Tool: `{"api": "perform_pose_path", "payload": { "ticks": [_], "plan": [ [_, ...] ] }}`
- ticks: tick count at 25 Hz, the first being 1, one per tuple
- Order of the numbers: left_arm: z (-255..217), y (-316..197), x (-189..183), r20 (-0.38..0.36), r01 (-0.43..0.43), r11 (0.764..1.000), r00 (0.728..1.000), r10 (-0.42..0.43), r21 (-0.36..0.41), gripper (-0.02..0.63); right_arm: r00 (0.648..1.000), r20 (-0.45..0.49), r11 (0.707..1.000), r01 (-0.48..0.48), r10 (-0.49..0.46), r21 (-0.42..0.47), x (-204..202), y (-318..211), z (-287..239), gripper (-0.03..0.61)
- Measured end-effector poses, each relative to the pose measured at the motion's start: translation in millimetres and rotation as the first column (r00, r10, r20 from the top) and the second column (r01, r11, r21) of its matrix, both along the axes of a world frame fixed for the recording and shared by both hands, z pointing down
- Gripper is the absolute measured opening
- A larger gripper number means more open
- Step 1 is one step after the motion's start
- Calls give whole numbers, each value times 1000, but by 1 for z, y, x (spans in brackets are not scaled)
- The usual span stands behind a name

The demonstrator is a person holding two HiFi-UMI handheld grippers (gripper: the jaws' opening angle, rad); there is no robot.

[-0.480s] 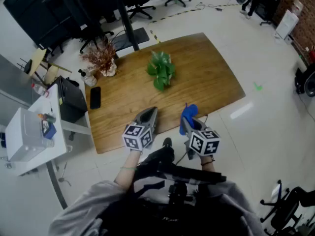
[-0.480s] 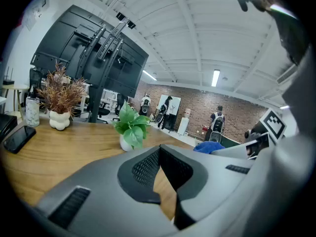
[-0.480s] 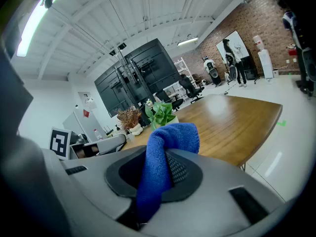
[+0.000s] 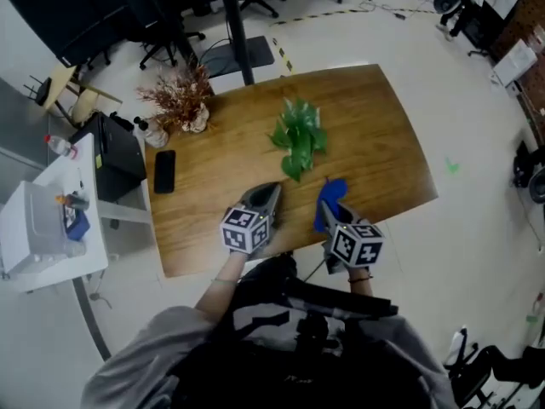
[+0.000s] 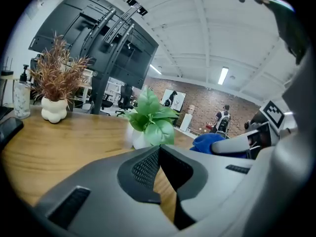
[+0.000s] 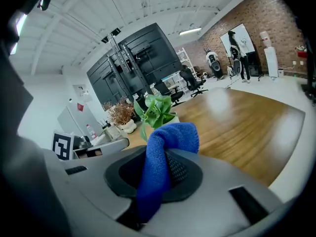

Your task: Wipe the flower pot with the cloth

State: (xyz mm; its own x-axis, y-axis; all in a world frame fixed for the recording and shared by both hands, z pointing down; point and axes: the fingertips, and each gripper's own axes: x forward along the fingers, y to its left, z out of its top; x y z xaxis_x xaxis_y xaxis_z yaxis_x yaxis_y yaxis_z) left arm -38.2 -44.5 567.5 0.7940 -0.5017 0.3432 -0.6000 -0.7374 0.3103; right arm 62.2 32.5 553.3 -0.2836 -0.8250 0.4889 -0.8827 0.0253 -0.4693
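Two things are ready, but the wiping has not begun. Your right gripper (image 6: 165, 169) has its jaws pressed tight on the blue cloth (image 6: 170, 137). The cloth sticks up out of them in a folded bunch. Your left gripper (image 5: 158, 152) has its jaws closed together at the tips, with nothing between them. You only see the wood of the table (image 4: 383, 135) through the little gap behind the tips.

Both grippers hover side by side over the near edge of the table. The flower pot (image 5: 133, 137) is the small white one under the green plant (image 4: 298, 136). It stands near the middle of the table, ahead of both grippers and apart from them. From above, the leaves hide most of it. The cloth is not touching the pot.

A second white pot with dry brown twigs (image 4: 180, 99) sits at the far left corner, and a black phone (image 4: 164, 170) lies near it. I think the green one is the one to wipe, since both grippers face it, but I can't be sure.

You have the cloth, so that part is done. You have yet to bring the cloth up to the pot and rub it round the sides. I think your left gripper will need to open and hold the pot steady so it doesn't slide or tip.
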Motion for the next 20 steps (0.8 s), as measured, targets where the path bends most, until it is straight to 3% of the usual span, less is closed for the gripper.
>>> {"api": "perform_pose_path", "payload": {
  "ticks": [7,14,20],
  "plan": [
    [37,-50,18,2,-9,999,1000,9,-42,5,999,-27,998,-36,35,-45,24,-23,21,55],
    [48,-59,40,-42,2,996,999,-6,-87,5,995,-68,995,-72,67,-69,46,0,11,55],
    [45,-54,49,-54,20,996,998,-25,-89,5,993,-113,998,18,-25,-58,61,-14,2,55]
  ]
}}
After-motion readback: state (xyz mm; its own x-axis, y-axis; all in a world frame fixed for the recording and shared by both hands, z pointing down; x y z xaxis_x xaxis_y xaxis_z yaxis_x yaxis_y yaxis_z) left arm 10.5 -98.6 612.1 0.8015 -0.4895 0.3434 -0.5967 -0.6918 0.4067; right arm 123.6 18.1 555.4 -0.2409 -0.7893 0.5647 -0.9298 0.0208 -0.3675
